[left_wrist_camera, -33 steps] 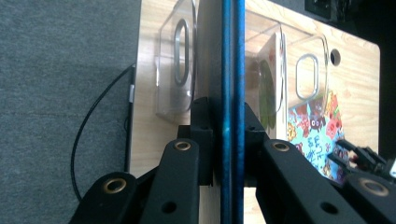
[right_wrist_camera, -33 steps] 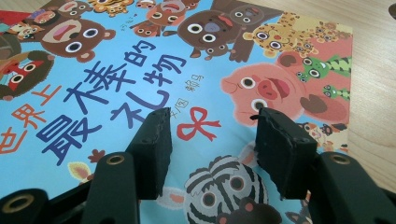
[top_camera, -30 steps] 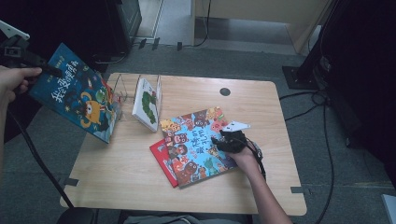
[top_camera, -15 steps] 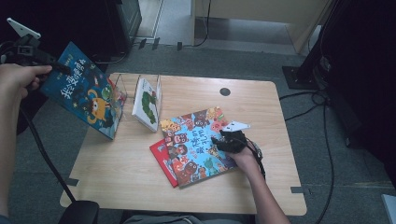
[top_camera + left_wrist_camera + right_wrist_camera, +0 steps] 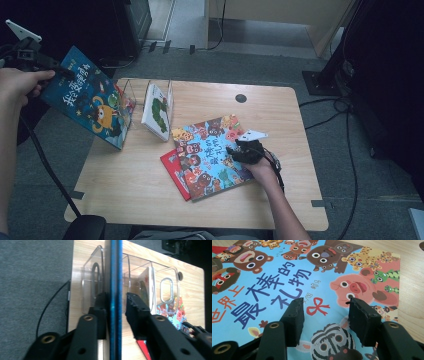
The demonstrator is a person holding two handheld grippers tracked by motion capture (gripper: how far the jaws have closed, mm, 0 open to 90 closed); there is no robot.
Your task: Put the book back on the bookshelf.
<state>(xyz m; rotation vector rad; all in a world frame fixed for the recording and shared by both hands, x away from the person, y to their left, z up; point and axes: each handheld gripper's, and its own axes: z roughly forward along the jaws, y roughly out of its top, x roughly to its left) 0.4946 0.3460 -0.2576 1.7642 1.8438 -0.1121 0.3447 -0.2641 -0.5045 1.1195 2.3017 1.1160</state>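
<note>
One blue picture book (image 5: 87,100) was observed held at the far-left table edge, tilted, its lower corner down in the left slot of the clear acrylic rack (image 5: 131,97). It was judged thin, light, fairly stiff across the cover but liable to flex or swing if gripped at one corner only; glossy cover, so prob. slippery. Best hold: along the top edge, near the middle, pads flat on both covers.

Left gripper (image 5: 114,303) was seen astride the book's edge, w/ the book standing edge-on between the jaws. Jaws had just been opening; left pad lay against the cover, right pad stood clear w/ a visible gap, so no firm pinch was noted. Book appeared supported mostly by the rack.

Right gripper (image 5: 325,315) was found spread, empty, resting over the animal-cover book (image 5: 212,150) at table centre, right of the rack; a red book (image 5: 172,170) lay beneath it. A white book (image 5: 157,110) was already stood in the rack's right slot.
</note>
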